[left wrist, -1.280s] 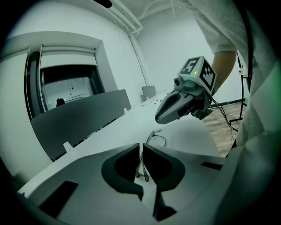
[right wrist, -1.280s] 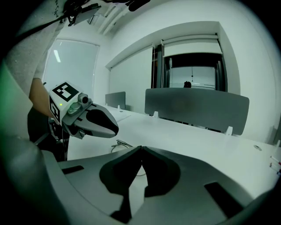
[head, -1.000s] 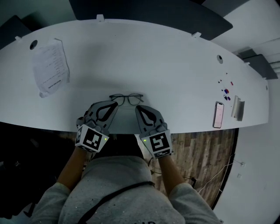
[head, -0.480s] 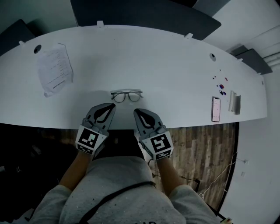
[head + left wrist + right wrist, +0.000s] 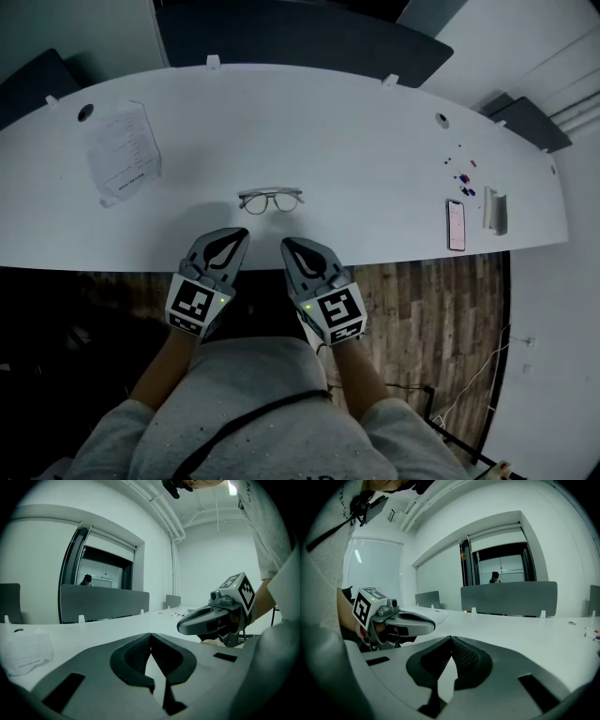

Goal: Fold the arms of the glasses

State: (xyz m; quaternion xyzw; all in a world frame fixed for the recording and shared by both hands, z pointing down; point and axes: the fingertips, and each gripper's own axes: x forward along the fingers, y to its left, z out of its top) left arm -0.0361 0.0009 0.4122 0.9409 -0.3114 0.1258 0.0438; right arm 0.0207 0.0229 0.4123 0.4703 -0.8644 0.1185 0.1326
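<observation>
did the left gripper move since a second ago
Yes: the left gripper drew back from the glasses, toward the near edge of the table.

White desk point(image 5: 356, 141), wood-plank floor point(image 5: 422, 309)

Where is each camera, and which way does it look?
Head view: on the person's head, looking down at table, glasses, left gripper, right gripper, forearms.
Left gripper view: on that gripper, looking along its shut jaws across the table; right gripper alongside.
Right gripper view: same, mirrored; left gripper alongside.
Shared: all show the table and both grippers.
</observation>
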